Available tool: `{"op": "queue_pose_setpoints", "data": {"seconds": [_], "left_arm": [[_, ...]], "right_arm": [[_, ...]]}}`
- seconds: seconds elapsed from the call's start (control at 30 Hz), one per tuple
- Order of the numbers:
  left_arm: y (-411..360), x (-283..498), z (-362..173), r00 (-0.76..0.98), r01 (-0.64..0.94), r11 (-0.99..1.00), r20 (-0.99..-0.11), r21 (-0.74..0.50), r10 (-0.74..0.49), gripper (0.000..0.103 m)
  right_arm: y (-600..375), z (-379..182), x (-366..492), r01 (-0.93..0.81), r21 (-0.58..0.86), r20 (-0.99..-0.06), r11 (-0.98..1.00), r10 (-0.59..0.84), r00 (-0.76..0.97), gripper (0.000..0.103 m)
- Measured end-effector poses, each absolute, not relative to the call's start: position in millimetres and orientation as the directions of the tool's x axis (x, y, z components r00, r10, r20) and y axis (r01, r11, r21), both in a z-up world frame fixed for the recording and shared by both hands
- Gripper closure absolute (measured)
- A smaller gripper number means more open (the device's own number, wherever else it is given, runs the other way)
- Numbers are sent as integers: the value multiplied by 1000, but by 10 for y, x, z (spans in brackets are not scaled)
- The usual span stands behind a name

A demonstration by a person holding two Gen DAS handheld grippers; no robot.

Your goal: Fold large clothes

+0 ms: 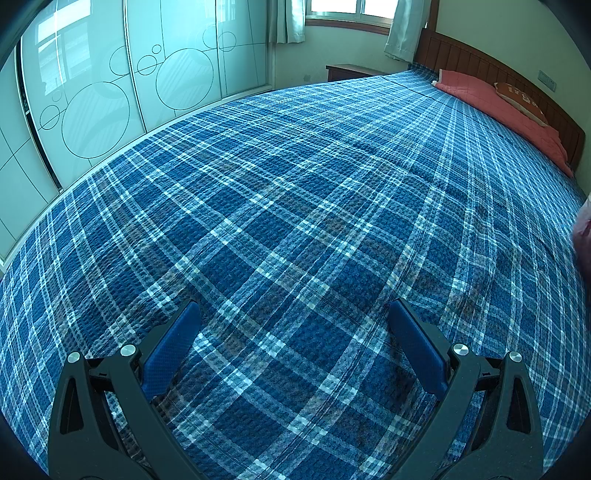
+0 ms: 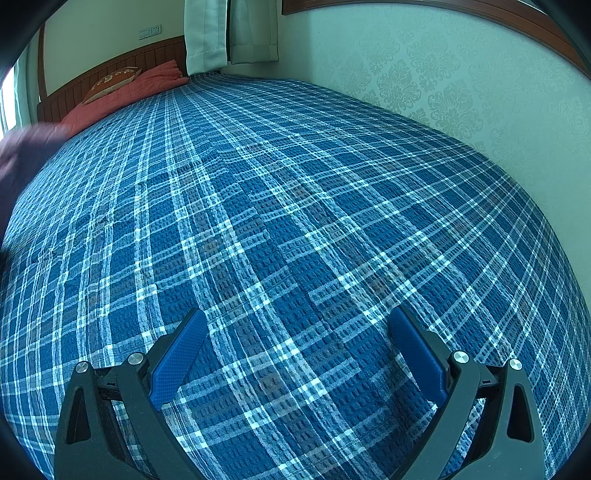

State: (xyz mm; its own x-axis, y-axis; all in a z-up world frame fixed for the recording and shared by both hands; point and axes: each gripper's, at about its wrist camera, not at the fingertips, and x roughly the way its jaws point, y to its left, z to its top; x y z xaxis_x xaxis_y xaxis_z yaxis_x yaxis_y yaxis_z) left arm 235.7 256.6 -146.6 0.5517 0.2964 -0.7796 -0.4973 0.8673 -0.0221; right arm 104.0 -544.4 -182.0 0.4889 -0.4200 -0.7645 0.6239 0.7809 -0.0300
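Observation:
My left gripper (image 1: 294, 305) hovers open over a blue plaid bed cover (image 1: 295, 192), with nothing between its blue pads (image 1: 173, 350). The right gripper (image 2: 297, 313) is also open and empty above the same plaid bed cover (image 2: 295, 206). A pink cloth-like shape (image 1: 584, 229) shows at the far right edge of the left wrist view. A blurred maroon shape (image 2: 26, 155) sits at the left edge of the right wrist view. I cannot tell whether either one is a garment or a sleeve. No other clothing lies on the cover in either view.
A salmon quilt (image 1: 506, 110) and an orange pillow (image 1: 521, 101) lie against the wooden headboard (image 1: 480, 59). Glass wardrobe doors (image 1: 129, 85) run along the bed's left side. A patterned wall (image 2: 443, 81) borders its right side. Curtains (image 2: 229, 33) hang at the corner.

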Motion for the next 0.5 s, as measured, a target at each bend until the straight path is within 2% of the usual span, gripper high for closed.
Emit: {"op": "queue_pose_setpoints", "data": {"seconds": [0.5], "left_arm": [[2557, 2329, -1477, 551, -497, 867, -780, -20, 297, 2]], "right_arm": [[-5438, -1816, 1044, 625, -33, -765, 780, -422, 487, 5]]}}
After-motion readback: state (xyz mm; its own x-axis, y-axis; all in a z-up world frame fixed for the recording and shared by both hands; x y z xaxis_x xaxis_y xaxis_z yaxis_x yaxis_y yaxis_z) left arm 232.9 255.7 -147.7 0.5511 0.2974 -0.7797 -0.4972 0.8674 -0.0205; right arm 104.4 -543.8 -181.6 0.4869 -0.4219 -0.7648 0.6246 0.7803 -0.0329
